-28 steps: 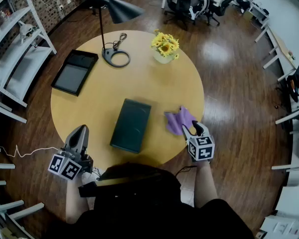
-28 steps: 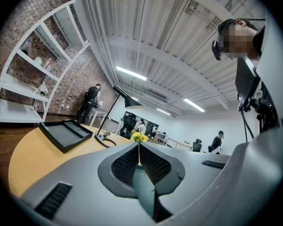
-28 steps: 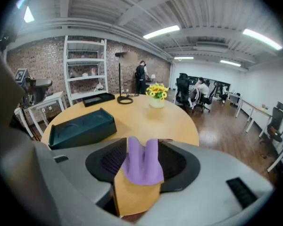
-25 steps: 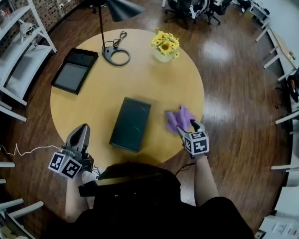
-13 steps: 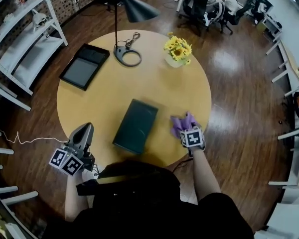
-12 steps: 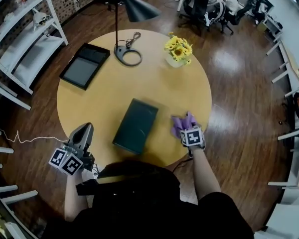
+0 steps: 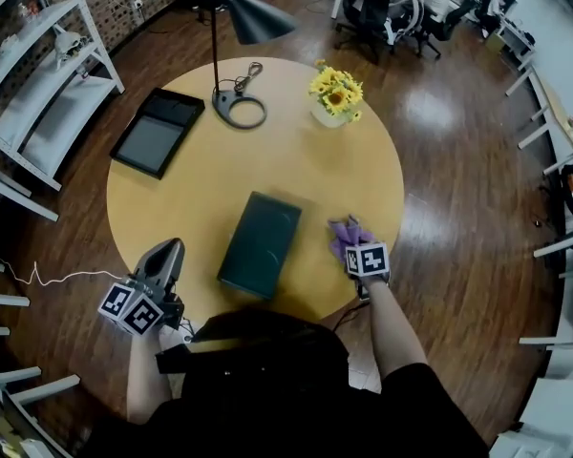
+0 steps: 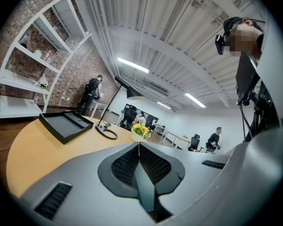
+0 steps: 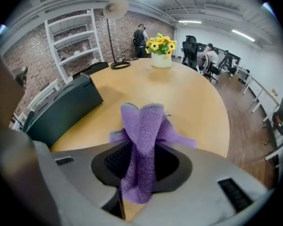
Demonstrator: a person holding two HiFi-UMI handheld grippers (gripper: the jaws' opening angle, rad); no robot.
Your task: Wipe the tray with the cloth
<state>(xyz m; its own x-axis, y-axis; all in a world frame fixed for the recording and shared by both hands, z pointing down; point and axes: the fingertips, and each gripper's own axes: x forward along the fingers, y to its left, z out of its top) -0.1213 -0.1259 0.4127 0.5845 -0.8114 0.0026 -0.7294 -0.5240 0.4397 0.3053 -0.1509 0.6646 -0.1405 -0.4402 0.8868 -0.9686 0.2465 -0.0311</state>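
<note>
Right claw jaws have just been closing; now clenched on cloth, a purple fold bunched upright between the pads. Cloth sits at table rim, 5 o'clock. Green tray lies near, at cloth's 9 o'clock, not yet wiped. Left claw clenched, empty, off table at 7 o'clock. Step: picking up cloth. Next, likely: lift, carry toward 9 o'clock, press flat on tray. Bunched fold may need spreading.
</note>
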